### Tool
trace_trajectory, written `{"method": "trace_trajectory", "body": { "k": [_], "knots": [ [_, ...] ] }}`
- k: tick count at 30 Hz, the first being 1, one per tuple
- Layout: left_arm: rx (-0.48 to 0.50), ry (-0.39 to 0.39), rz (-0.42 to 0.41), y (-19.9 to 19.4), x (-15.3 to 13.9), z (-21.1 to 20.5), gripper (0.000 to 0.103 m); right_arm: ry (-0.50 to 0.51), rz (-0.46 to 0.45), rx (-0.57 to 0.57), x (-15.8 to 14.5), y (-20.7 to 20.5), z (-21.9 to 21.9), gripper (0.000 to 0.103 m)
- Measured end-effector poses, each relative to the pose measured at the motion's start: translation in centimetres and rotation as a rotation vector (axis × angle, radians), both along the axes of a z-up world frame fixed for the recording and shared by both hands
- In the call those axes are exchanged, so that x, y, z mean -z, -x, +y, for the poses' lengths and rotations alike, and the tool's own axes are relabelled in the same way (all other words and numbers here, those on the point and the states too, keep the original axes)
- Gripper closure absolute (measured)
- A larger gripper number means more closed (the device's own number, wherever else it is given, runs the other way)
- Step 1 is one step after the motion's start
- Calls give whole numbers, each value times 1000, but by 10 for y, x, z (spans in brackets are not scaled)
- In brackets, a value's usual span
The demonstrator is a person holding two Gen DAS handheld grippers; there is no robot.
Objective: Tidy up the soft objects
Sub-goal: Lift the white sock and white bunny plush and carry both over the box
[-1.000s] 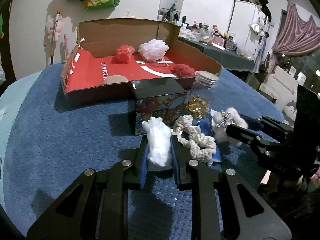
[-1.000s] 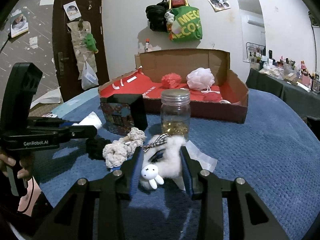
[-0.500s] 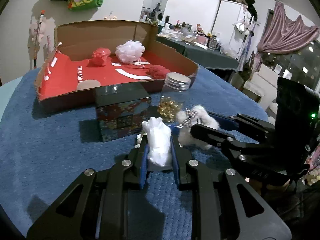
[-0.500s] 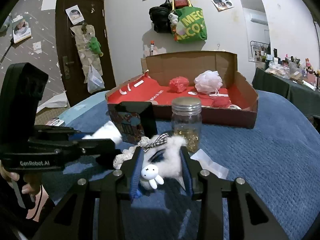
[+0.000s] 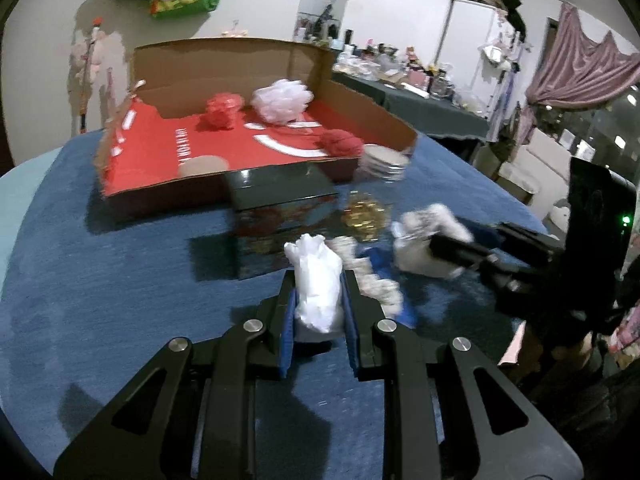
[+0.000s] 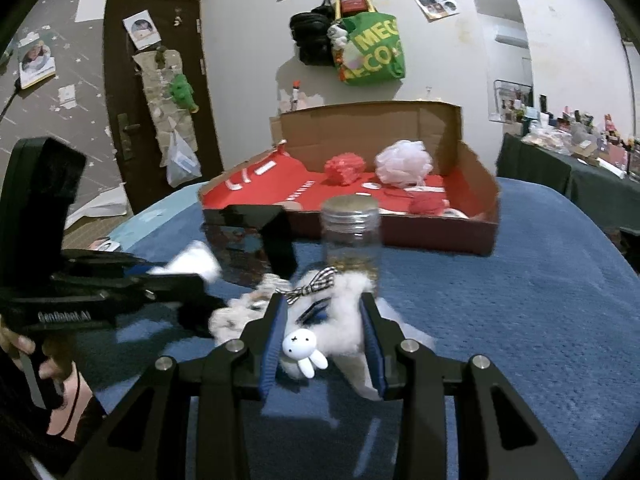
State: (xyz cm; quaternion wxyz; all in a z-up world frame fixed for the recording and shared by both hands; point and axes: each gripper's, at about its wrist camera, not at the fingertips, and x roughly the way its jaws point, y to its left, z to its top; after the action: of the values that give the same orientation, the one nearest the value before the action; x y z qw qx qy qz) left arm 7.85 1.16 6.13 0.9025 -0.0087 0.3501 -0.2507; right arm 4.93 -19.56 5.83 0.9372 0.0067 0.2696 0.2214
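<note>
Tongs both loaded: left gripper point(image 5: 319, 300) clamped on a white crumpled wad point(image 5: 318, 280) standing up between its blue pads, right gripper point(image 6: 323, 332) squeezing a white fluffy plush point(image 6: 344, 320) with a checked bow and a small rabbit charm point(image 6: 303, 350), both above the blue cloth point(image 6: 520, 320). Counted beyond: one cardboard box point(image 6: 476, 184) holding three soft balls, namely one white pouf point(image 6: 404, 162), one red pouf point(image 6: 345, 166), one red yarn ball point(image 6: 428, 203); in front of it one dark tin point(image 5: 280, 216), one lidded glass jar point(image 6: 352, 236), one cream scrunchie point(image 6: 232, 316).
</note>
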Motion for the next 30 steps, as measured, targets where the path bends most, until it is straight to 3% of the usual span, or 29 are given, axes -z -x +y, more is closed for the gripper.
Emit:
{"method": "trace_trajectory", "body": {
  "k": [17,30],
  "knots": [
    [-118,-60,74,-37,12,50,84,-12,48,104,-7,-35,-45,64],
    [-85,-85,67,-72,0,59,84,19,42,97,-18,-67,-49,64]
  ]
}}
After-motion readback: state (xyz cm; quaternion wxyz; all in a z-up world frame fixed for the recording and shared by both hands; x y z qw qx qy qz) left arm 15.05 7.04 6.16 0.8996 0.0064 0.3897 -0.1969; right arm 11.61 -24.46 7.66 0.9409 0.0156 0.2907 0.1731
